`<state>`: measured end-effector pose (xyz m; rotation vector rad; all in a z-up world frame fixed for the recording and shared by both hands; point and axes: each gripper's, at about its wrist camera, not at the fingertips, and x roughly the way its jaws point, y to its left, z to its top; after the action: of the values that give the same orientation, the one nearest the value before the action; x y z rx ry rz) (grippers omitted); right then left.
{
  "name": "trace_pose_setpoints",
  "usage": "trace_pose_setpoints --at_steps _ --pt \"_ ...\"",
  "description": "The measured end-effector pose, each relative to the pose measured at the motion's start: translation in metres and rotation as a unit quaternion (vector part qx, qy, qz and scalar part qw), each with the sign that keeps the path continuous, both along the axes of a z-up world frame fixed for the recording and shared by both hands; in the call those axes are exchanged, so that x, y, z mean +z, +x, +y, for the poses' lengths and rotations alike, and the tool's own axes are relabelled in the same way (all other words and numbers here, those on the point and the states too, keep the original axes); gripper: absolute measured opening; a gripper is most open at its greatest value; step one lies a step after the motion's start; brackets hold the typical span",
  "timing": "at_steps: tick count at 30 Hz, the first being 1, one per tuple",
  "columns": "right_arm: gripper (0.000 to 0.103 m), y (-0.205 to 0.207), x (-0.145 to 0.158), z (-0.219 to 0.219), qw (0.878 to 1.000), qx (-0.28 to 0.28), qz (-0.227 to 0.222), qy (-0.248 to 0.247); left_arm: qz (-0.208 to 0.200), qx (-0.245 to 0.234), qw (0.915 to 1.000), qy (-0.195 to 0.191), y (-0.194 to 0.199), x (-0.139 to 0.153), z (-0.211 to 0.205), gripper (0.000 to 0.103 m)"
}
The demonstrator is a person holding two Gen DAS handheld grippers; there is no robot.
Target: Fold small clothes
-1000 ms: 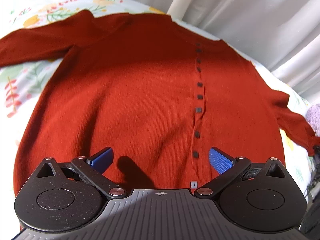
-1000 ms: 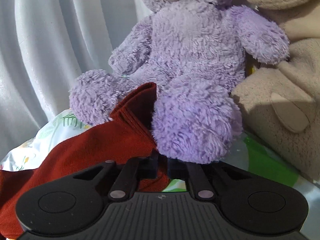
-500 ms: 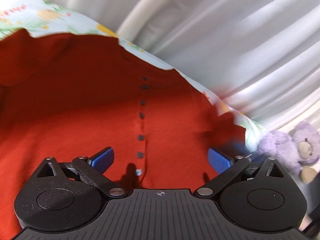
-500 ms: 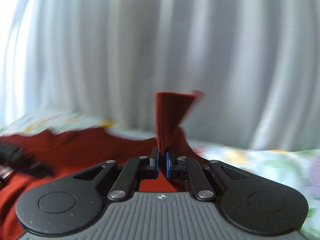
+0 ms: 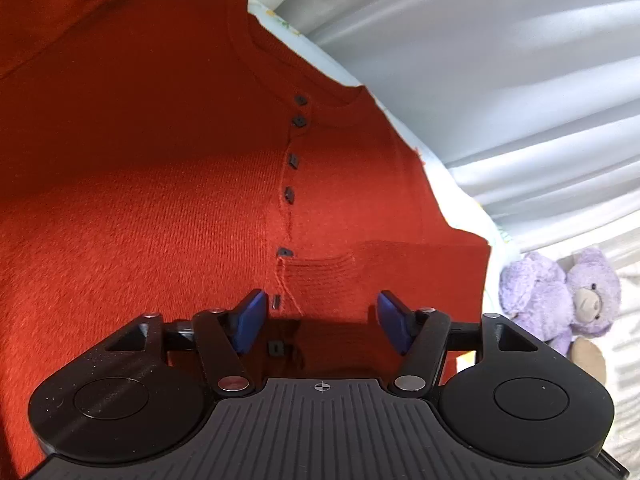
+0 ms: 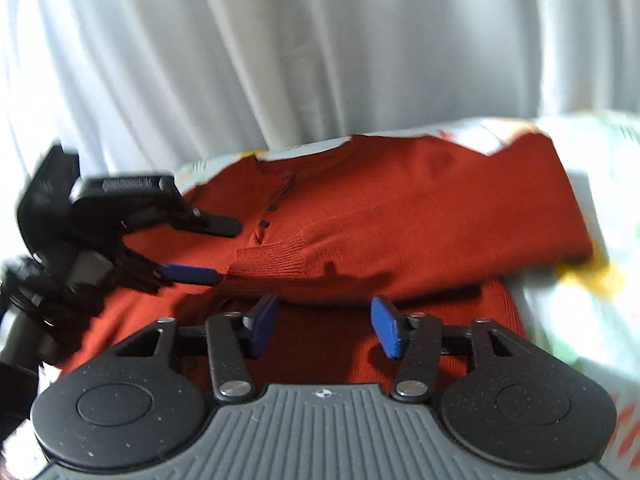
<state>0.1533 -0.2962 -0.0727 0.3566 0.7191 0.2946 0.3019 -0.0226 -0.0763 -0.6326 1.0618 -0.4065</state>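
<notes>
A rust-red knit cardigan point(image 5: 160, 184) with dark buttons lies flat on a floral sheet; it also shows in the right wrist view point(image 6: 400, 208). Its right sleeve point(image 5: 400, 272) is folded across the body, with the ribbed cuff point(image 6: 272, 260) near the button line. My left gripper point(image 5: 320, 320) is open and empty just above the cardigan by the cuff. It also shows at the left of the right wrist view point(image 6: 208, 248). My right gripper point(image 6: 324, 328) is open and empty over the folded sleeve.
White curtains point(image 6: 320, 60) hang close behind the bed. A purple plush bear point(image 5: 560, 296) sits at the right, beyond the cardigan's edge. The floral sheet point(image 6: 600, 200) shows to the right of the cardigan.
My right gripper carried the sleeve from beside the plush bear across the cardigan, then opened and let it go. My left gripper moved toward the neckline and the cuff.
</notes>
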Motion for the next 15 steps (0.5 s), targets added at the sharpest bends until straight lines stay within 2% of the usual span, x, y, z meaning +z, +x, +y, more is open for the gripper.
trace_pose_setpoints --at_steps 1,3,5,6,7,11,15 --pt "0.054 -0.002 -0.002 -0.004 1.0 -0.014 0.007 0.012 -0.006 0.001 1.0 -0.001 0.002 0.0 -0.002 0.064" --pt "0.054 -0.006 -0.005 -0.01 0.999 -0.032 0.014 0.032 -0.004 0.004 1.0 0.0 0.007 0.0 -0.005 0.048" --pt "0.054 -0.01 -0.01 -0.014 0.998 -0.046 0.024 0.047 0.008 -0.002 0.9999 -0.008 0.012 -0.002 -0.009 0.028" --pt "0.053 -0.009 -0.011 -0.015 0.997 -0.051 0.03 0.049 0.017 -0.009 0.9998 -0.009 0.014 -0.004 -0.011 0.022" --pt "0.053 -0.01 -0.013 -0.016 0.997 -0.055 0.033 0.049 0.025 -0.017 0.9995 -0.009 0.016 -0.006 -0.01 0.012" --pt "0.053 -0.013 -0.014 -0.02 0.995 -0.071 0.041 0.052 0.025 -0.034 0.9991 -0.001 0.021 -0.01 -0.024 0.006" --pt "0.051 -0.005 -0.019 -0.022 0.994 -0.088 0.051 0.037 -0.032 -0.026 0.9991 0.005 0.021 0.022 -0.011 0.005"
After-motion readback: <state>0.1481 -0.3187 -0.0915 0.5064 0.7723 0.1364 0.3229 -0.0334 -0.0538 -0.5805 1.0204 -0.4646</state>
